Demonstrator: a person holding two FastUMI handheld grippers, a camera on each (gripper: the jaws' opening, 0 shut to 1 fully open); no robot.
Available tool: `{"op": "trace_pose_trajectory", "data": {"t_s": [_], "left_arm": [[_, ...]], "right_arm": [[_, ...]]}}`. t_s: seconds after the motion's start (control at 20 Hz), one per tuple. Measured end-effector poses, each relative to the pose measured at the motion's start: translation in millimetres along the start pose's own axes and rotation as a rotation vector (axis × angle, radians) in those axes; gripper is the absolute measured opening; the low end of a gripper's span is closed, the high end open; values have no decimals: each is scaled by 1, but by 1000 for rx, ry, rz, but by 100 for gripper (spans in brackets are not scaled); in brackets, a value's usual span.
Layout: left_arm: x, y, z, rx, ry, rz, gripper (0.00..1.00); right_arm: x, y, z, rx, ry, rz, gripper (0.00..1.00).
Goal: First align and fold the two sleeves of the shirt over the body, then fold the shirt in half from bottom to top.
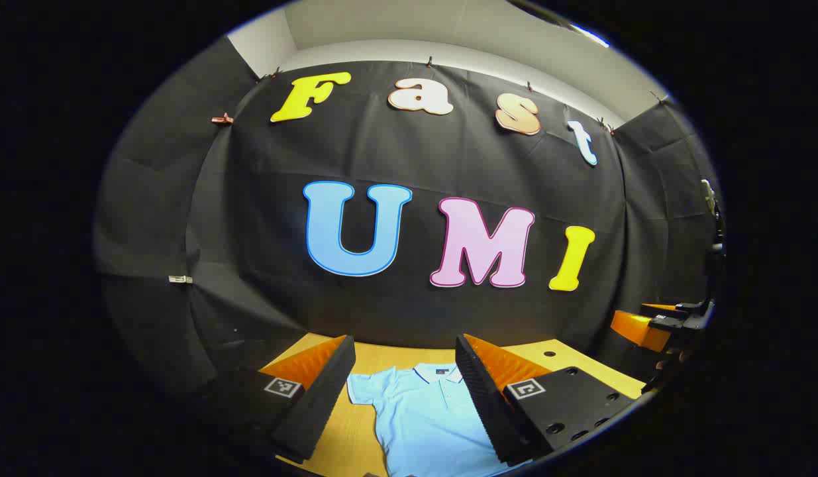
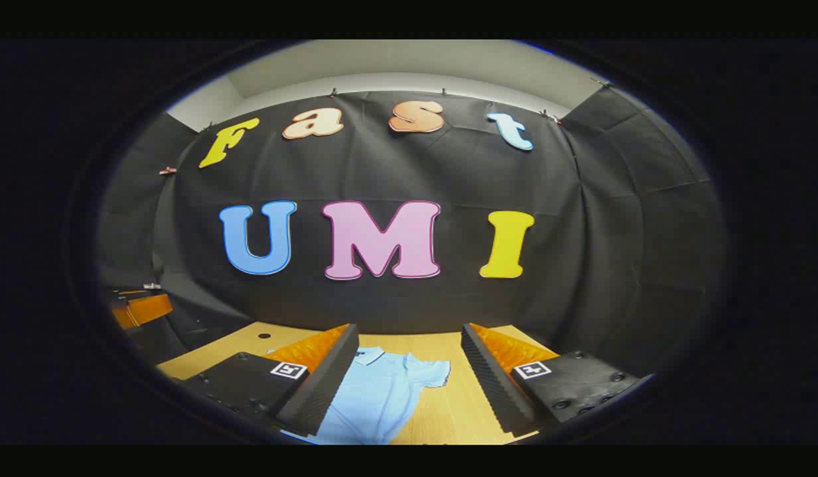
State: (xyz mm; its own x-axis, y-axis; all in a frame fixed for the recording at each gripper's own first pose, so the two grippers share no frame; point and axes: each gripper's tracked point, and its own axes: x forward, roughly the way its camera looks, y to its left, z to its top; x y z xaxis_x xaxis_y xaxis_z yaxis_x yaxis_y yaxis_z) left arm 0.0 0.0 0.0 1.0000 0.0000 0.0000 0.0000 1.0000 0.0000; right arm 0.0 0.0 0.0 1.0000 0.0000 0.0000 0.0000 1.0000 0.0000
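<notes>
While both grippers hang above the near edge of the table [image 1: 567, 361], nothing has been folded yet: the shirt [image 1: 422, 417] lies flat, collar [image 1: 438, 372] toward the far wall, hem toward the holder, so its long axis runs straight away from the claws.

Left gripper [image 1: 405, 397]: jaws spread wide, nothing between them. The shirt sits ahead and below, framed in the gap; its one visible sleeve [image 1: 361, 389] pokes out just inside this claw's left finger.

Right gripper [image 2: 405, 384]: jaws likewise apart and empty. From here the shirt [image 2: 375, 404] lies ahead and low, shifted toward its left finger, with the other sleeve [image 2: 430, 371] spread out in the middle of the gap.

Each claw looks nearest to its own side's sleeve. Both are held roughly level, pointing forward at the wall rather than down at the cloth, well clear of the fabric. Judging by that, the coming move calls for tipping down and descending onto the sleeve ends.

The right gripper also shows far off at the right edge of the left gripper view.
</notes>
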Motion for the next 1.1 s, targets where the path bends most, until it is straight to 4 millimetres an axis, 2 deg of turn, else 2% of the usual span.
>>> {"op": "trace_pose_trajectory", "data": {"t_s": [0.25,0.75,1.1], "left_arm": [[7,-3,0,5,-3,-5,97],[18,-14,-13,32,24,-23,97],[23,-12,-22,38,49,-14,97]], "right_arm": [[8,-6,-10,11,29,-17,97],[24,-11,-30,23,88,-34,97],[36,-12,-43,21,120,-33,97]]}}
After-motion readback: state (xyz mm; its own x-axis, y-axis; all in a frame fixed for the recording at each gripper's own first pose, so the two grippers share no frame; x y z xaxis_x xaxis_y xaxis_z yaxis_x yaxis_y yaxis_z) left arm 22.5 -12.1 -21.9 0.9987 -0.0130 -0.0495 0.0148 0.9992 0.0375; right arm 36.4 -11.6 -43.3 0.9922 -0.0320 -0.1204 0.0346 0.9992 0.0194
